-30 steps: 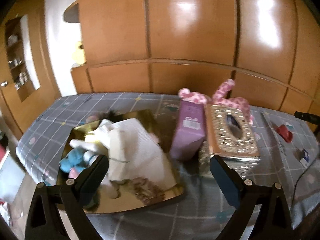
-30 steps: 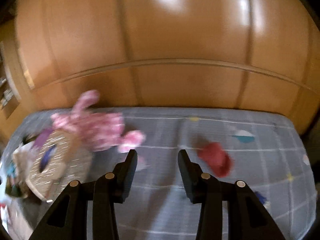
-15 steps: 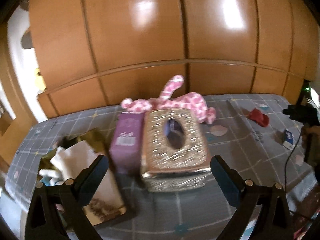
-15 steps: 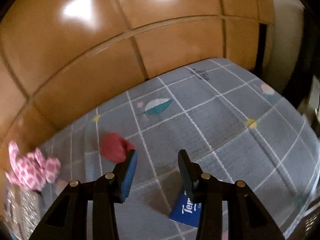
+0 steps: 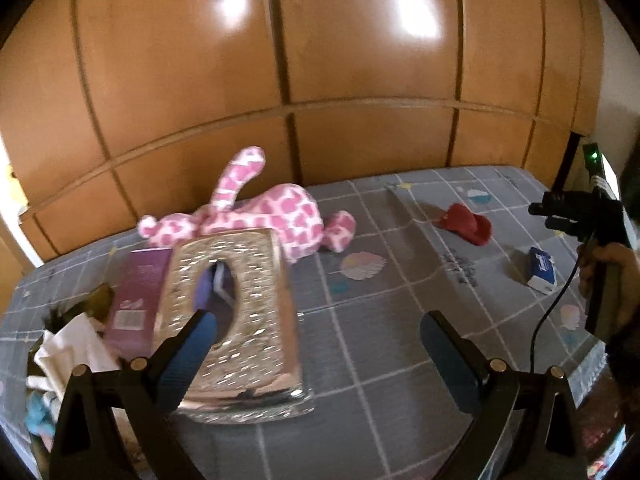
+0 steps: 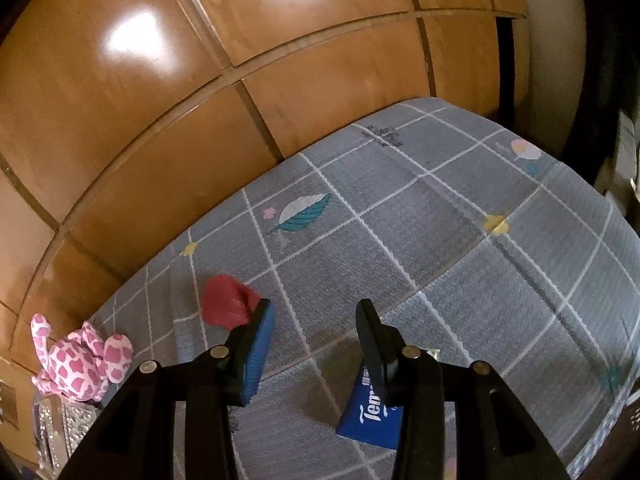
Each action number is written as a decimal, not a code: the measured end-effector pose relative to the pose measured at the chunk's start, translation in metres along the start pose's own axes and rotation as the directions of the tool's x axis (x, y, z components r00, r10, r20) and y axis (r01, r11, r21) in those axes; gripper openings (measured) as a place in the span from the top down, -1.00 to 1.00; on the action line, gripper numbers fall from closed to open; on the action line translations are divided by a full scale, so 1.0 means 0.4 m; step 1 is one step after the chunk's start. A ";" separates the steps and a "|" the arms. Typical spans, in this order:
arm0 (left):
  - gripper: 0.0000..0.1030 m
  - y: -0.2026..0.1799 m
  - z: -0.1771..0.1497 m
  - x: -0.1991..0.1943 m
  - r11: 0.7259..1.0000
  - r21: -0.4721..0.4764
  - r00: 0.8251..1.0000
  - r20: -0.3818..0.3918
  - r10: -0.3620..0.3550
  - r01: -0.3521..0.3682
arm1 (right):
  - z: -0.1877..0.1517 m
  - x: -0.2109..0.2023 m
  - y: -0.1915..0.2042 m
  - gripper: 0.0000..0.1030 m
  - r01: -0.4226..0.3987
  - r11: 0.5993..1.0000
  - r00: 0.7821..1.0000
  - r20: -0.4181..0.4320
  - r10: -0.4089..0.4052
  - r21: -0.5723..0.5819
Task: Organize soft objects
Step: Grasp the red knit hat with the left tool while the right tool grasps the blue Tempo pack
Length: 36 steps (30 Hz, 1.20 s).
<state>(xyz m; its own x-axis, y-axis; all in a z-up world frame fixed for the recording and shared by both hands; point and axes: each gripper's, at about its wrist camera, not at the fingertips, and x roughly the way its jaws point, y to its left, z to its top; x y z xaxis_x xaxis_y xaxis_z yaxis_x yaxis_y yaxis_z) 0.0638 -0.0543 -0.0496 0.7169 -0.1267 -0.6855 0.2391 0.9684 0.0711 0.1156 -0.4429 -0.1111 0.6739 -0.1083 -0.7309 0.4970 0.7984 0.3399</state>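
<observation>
Left tool (image 5: 316,344) spread wide, nothing between its blue pads (image 5: 188,356), hovering over the bed (image 5: 400,320) with its grey checked cover. Left finger in front of a glittery tissue box (image 5: 240,320) standing on the cover. Tight against the box's left side, a purple carton (image 5: 136,300). Further left, at the frame edge, a pile of white cloth (image 5: 76,348) and something light blue; too cramped to make out. Behind the box and touching its far edge, a pink spotted plush (image 5: 280,220), lying on its side, one limb sticking up against the wooden panel wall (image 5: 320,60). Well to the right of the plush, a red soft item (image 5: 466,224) alone on the cover. Nearer and further right, a blue tissue pack (image 5: 542,272). At the right edge, a hand (image 5: 608,272) gripping the handle of the right tool.

Right tool (image 6: 316,320) partly parted, holding nothing, angled down at the cover. Red soft item (image 6: 226,300) just behind its left finger tip, partly hidden by it; contact impossible to tell. Blue tissue pack (image 6: 370,420) lying below the right finger, mostly covered by it, white lettering showing. Plush (image 6: 80,360) far off at the lower left, beside a sliver of the glittery box (image 6: 60,432).
</observation>
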 end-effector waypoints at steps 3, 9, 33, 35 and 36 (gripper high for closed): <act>-0.99 -0.032 0.010 0.033 1.000 0.015 1.000 -0.020 -0.019 0.019 | 0.000 0.003 -0.011 0.18 0.004 1.000 1.000 -0.005 -0.004 0.028; -0.98 -0.107 0.035 0.108 0.995 0.019 0.993 -0.076 -0.093 0.095 | 0.008 -0.005 -0.078 0.18 0.048 0.986 0.999 0.005 -0.050 0.162; -0.82 -0.460 0.262 0.562 0.947 -0.024 0.917 -0.242 -0.316 0.320 | -0.001 0.027 -0.155 0.18 -0.033 0.944 0.994 -0.086 0.065 0.327; -0.79 -0.481 0.273 0.598 0.949 -0.003 0.919 -0.250 -0.306 0.315 | -0.002 0.026 -0.160 0.18 -0.039 0.942 0.994 -0.084 0.071 0.333; -0.74 -0.489 0.276 0.613 0.950 0.001 0.919 -0.255 -0.302 0.312 | -0.002 0.025 -0.161 0.18 -0.040 0.941 0.994 -0.082 0.072 0.337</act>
<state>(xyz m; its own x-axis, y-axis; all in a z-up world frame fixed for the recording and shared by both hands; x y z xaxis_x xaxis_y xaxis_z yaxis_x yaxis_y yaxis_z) 0.2652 -0.2984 -0.1516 0.4197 -0.3536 -0.8359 0.4519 0.8801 -0.1454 0.0900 -0.4948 -0.1409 0.6607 -0.0016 -0.7507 0.6246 0.5559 0.5485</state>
